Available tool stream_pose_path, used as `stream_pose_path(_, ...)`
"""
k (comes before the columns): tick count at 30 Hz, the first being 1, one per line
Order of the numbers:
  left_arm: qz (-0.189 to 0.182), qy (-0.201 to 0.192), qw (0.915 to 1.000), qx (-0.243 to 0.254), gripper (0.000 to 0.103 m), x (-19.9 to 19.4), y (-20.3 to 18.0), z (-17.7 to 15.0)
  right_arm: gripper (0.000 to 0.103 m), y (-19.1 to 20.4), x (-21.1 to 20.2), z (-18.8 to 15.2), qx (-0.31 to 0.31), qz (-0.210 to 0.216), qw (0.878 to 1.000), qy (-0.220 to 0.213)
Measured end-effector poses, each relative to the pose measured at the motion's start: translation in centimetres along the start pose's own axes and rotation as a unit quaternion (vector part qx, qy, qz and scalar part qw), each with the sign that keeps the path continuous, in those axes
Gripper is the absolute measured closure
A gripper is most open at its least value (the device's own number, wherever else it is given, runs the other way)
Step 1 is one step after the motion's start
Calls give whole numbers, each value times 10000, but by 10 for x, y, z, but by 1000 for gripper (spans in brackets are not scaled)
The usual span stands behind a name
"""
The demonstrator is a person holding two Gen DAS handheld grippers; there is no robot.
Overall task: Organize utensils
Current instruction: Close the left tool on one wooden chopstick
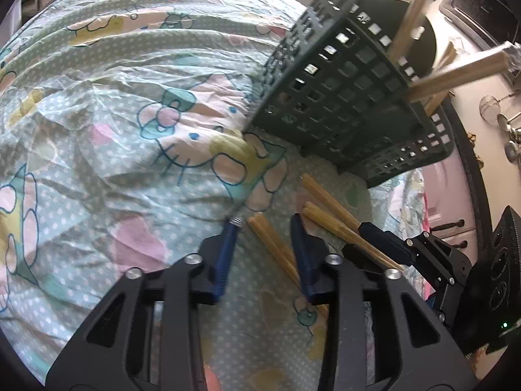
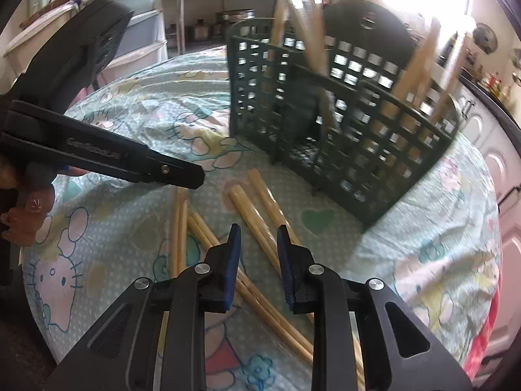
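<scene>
Several wooden utensils already stand in the green basket (image 2: 358, 123); chopsticks (image 2: 257, 215) remain on the tablecloth (image 1: 97, 130); my left gripper (image 1: 263, 228) and right gripper (image 2: 259, 238) straddle pairs, narrowly parted, gripping nothing yet.

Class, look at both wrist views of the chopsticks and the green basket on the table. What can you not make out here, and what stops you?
- Left wrist view: whether the left gripper touches the chopsticks; its fingers cover them.
- Right wrist view: the lower ends of the chopsticks, hidden by the right gripper.
- Both views: what lies in the utensil basket; blur and its grid wall hide this.
</scene>
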State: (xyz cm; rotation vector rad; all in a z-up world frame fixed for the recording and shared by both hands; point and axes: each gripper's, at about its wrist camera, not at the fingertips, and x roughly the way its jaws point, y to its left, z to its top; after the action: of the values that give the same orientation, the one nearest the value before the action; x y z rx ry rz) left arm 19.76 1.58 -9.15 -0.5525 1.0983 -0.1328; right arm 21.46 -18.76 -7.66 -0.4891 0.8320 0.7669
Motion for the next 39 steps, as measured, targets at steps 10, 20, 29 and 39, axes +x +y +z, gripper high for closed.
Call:
stream_pose_path(10, -188, 23, 9998, -75, 93, -4, 18, 4, 81, 20, 22, 20, -478, 82, 9985, 244)
stream_pose_path(20, -290, -201, 9993, -151, 95, -35, 41, 5, 90, 33, 44, 38, -483, 480, 9953, 687)
stream_pose_path(29, -401, -424, 9982, -110, 96, -55, 38, 10, 91, 22, 23, 34, -337, 601, 9949, 743)
stream_pose_path(39, -519, -558, 9971, 53, 96, -64, 24, 10, 90, 8, 10, 24, -241, 306, 9975, 586)
